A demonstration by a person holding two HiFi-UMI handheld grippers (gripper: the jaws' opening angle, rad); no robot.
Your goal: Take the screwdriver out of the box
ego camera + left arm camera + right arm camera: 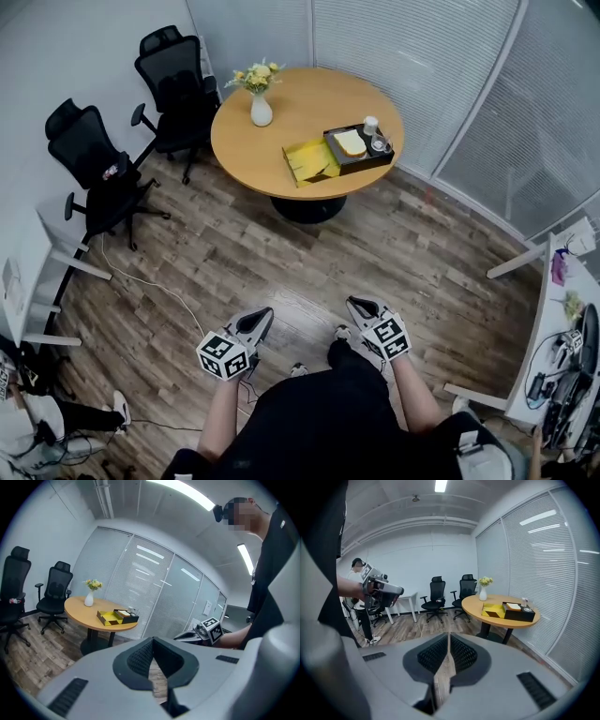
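"What's closest in?"

"The person's dark-clothed torso (319, 422) at the bottom of the head view. Just ahead of it are the left gripper (261, 319) and the right gripper (361, 307), side by side over the wood floor (234, 253)."

"Holding anything?"

"No. Each gripper view shows its jaws drawn together, with only floor behind them. Nothing is within reach, so I'd call this a carrying posture, not a grasping one."

"And the screwdriver?"

"I can't make it out. The box (361, 150) sits well apart from the person, on the round table (272, 122) across the room, near its right edge. Something pale lies inside, too small to name. Presumably the screwdriver is in there too."

"Why is the box lying open?"

"Its yellow flap (311, 161) is folded out flat to the left, probably so a gripper can go straight in from above. The person must walk over first."

"Beyond that?"

"A vase (262, 108) of flowers stands on the table's left side, clear of the box. Two office chairs (173, 80) are pushed back by the wall."
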